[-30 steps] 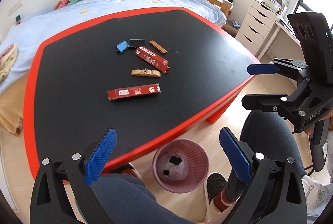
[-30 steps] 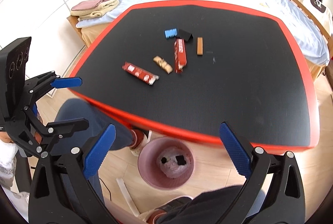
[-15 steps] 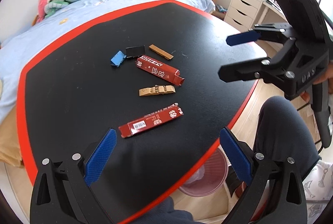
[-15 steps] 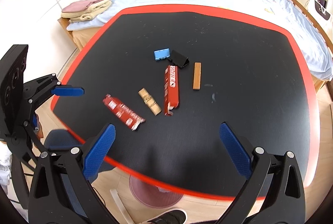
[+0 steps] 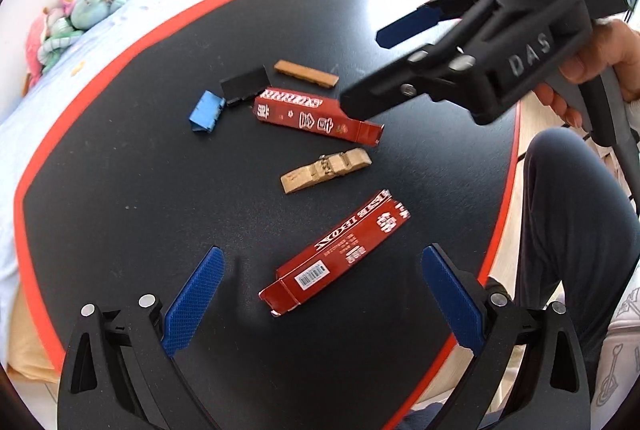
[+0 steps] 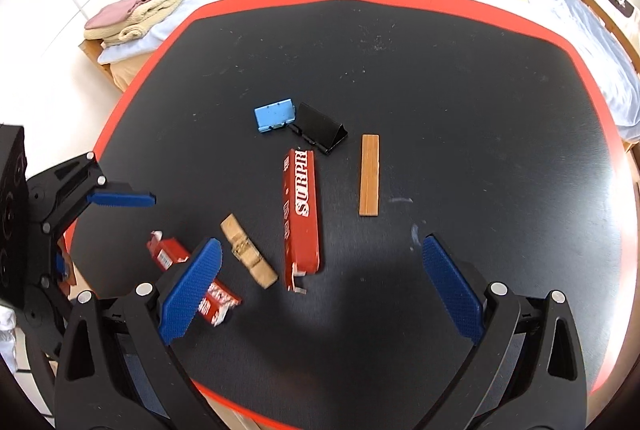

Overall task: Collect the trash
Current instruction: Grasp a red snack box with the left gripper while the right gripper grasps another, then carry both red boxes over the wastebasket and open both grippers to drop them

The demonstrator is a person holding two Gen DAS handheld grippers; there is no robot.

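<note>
Your left gripper (image 5: 320, 294) hangs spread wide and empty just over the nearer red carton (image 5: 336, 254), its blue pads (image 5: 194, 304) standing well clear on either side, and your right gripper (image 6: 320, 286) is equally splayed and carrying nothing, poised above the longer red carton (image 6: 302, 214) and the crumpled tan wrapper (image 6: 248, 252). The trash all lies flat on the black table (image 6: 480, 78): two red cartons, the tan wrapper between them, a thin wooden strip (image 6: 369, 175), a blue scrap (image 6: 274, 119) touching a folded black piece (image 6: 320, 128). The main risk, as I judge it, is the two tools crowding each other, since the right one already reaches across the left camera's view over the far carton; if both descend at once, a finger could knock a neighbouring piece or strike the other tool. The nearer carton sits askew to your left jaws (its open flap end points toward you), so closing without squaring up might pinch a corner and spin it away. It also lies not far from the red table edge (image 5: 498, 230), so a push could send it to the floor. No bin shows in either view, so I cannot tell where the drop should go.
</note>
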